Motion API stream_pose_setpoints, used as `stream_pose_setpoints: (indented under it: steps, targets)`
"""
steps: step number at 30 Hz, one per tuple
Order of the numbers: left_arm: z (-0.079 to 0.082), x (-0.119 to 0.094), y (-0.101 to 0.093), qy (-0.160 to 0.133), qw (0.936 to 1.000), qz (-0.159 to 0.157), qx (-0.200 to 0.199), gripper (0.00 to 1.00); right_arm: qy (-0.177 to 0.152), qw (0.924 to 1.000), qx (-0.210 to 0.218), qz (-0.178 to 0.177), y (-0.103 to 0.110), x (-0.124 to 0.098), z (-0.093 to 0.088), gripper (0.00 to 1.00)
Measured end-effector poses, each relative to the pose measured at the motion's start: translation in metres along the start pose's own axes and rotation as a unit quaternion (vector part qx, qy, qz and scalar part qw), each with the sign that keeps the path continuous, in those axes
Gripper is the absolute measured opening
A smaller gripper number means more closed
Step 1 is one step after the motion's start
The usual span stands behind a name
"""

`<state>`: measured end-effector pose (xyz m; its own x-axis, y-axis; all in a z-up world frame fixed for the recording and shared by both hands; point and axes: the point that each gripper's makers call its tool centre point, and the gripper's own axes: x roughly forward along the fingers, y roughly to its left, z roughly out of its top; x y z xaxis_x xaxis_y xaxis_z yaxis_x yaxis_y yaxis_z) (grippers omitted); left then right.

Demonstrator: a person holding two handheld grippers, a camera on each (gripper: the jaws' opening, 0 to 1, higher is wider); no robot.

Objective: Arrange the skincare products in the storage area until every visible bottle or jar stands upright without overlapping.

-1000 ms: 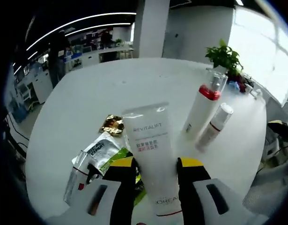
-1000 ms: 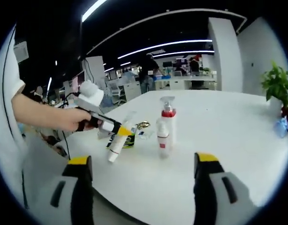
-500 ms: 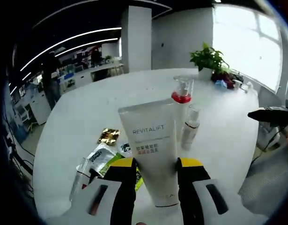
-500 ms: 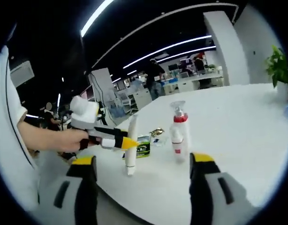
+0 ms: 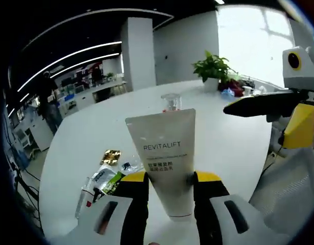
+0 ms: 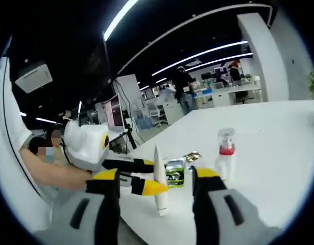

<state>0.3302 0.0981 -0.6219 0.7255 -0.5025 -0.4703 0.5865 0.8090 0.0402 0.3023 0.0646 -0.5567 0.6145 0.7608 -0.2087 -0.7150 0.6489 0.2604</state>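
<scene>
A white REVITALIFT tube (image 5: 167, 158) stands cap-down on the white table (image 5: 85, 138), with my left gripper (image 5: 169, 185) shut on its lower half. Behind the tube, the clear top of a pump bottle (image 5: 171, 101) sticks out. In the right gripper view the tube (image 6: 160, 178) shows edge-on and upright, held by the left gripper (image 6: 154, 188) that comes in from the left. The red-collared pump bottle (image 6: 225, 153) stands upright farther back. My right gripper (image 6: 158, 176) is open, and its jaws frame the tube from a distance. It (image 5: 279, 104) also reaches in from the right.
A gold foil packet (image 5: 110, 155), flat sachets (image 5: 103, 178) and a small lying tube (image 5: 84, 196) sit left of the held tube. A green sachet (image 6: 173, 172) lies behind the tube. A potted plant (image 5: 213, 66) stands at the far edge. A person's hand (image 6: 54, 176) holds the left gripper.
The tube has tipped up from leaning to upright on its cap, still held by the left gripper. The right gripper has moved in close to the tube and left gripper.
</scene>
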Motion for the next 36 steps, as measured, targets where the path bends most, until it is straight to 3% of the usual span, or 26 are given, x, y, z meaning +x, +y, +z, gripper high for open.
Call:
stream_pose_setpoints:
  steps: [4,10,14,24,27,33,36]
  targets:
    - [0.009,-0.006,-0.011,-0.009,0.9997,-0.003,0.024,0.31,0.022,0.9997,-0.014,-0.002,0.002,0.008,-0.007,0.43]
    - [0.021,-0.013,-0.027,-0.021,0.9982,-0.012,0.055,0.31,0.042,0.9991,-0.002,-0.001,0.002,0.015,-0.010,0.35]
    - [0.025,-0.014,-0.034,-0.024,0.9977,-0.018,0.061,0.31,0.060,0.9981,0.013,-0.005,0.001,0.017,-0.013,0.25]
    - [0.025,-0.015,-0.043,-0.022,0.9974,-0.033,0.060,0.31,0.068,0.9973,0.018,-0.020,-0.004,0.010,-0.017,0.15]
    - [0.026,-0.015,-0.046,-0.024,0.9968,-0.039,0.065,0.32,0.070,0.9974,-0.009,-0.016,-0.002,0.007,-0.016,0.13]
    - [0.029,-0.016,-0.052,-0.026,0.9949,-0.072,0.065,0.33,0.073,0.9971,-0.020,-0.003,-0.005,0.002,-0.014,0.11]
    - [0.030,-0.018,-0.057,-0.023,0.9918,-0.109,0.063,0.32,0.084,0.9947,-0.058,0.015,-0.005,-0.002,-0.013,0.11]
